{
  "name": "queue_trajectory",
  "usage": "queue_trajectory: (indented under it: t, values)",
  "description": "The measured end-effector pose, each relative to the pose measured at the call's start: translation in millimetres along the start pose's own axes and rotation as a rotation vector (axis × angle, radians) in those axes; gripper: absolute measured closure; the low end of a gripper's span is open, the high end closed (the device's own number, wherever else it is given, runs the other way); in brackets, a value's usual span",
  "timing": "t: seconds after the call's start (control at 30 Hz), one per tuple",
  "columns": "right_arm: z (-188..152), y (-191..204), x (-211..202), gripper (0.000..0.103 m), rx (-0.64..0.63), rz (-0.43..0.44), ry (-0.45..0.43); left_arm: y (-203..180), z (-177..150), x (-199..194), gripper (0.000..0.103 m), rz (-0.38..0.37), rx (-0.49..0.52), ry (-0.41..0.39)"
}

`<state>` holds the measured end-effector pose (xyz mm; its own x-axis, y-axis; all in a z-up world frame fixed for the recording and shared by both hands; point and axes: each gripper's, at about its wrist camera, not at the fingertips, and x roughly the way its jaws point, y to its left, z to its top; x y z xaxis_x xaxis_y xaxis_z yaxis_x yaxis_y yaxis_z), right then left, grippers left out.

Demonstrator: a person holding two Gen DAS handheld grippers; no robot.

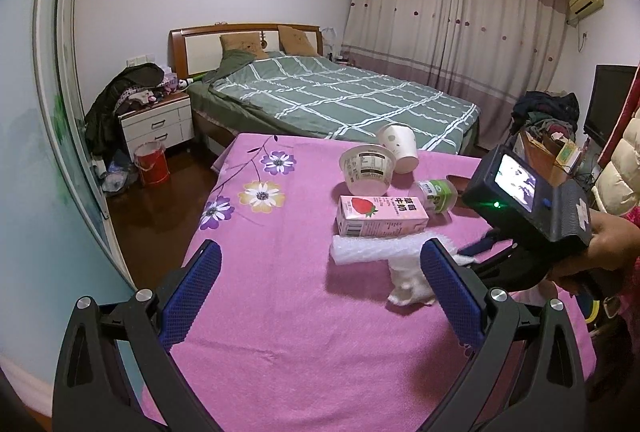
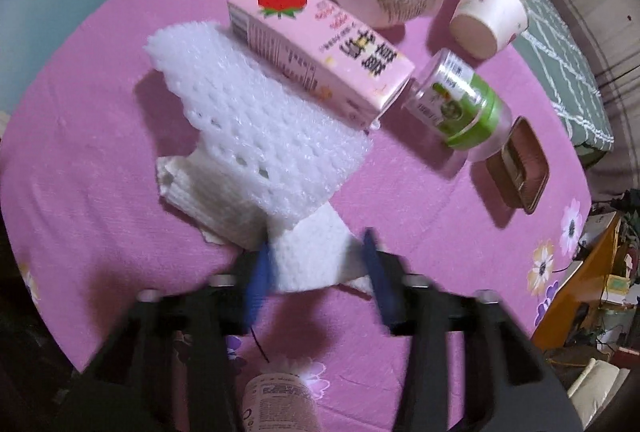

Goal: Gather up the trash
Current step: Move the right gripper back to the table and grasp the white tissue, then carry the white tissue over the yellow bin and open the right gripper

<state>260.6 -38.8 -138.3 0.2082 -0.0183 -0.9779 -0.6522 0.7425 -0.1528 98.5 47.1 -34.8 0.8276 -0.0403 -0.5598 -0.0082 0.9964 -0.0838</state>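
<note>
Trash sits clustered on the pink table (image 1: 280, 312). The right hand-held gripper (image 2: 316, 264) straddles the white foam wrap (image 2: 248, 119) beside the milk carton (image 2: 320, 43), blue pads part-open, probably mid-grasp. The left hand-held gripper (image 1: 320, 288) hangs wide open, empty.

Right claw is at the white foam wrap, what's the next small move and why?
Probably close the right claw: its blue fingers already straddle the near end of the white foam wrap, which lies flat on the pink tablecloth. The left claw hangs open, empty.

pink milk carton (image 2: 320, 47) on side | white foam net (image 2: 256, 119) touching | cups tipped
</note>
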Motion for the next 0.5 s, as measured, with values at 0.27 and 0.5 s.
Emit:
queue_trajectory:
  t: [0.27, 0.5]
  values:
    - [-30, 9, -42, 0.098, -0.015, 0.099, -0.096, 3, 0, -1, 0.005, -0.006, -0.014, 0.007]
    - [-55, 4, -99, 0.098, 0.033, 0.137, -0.261, -5, 0, -3, 0.005, -0.014, 0.002, 0.004]
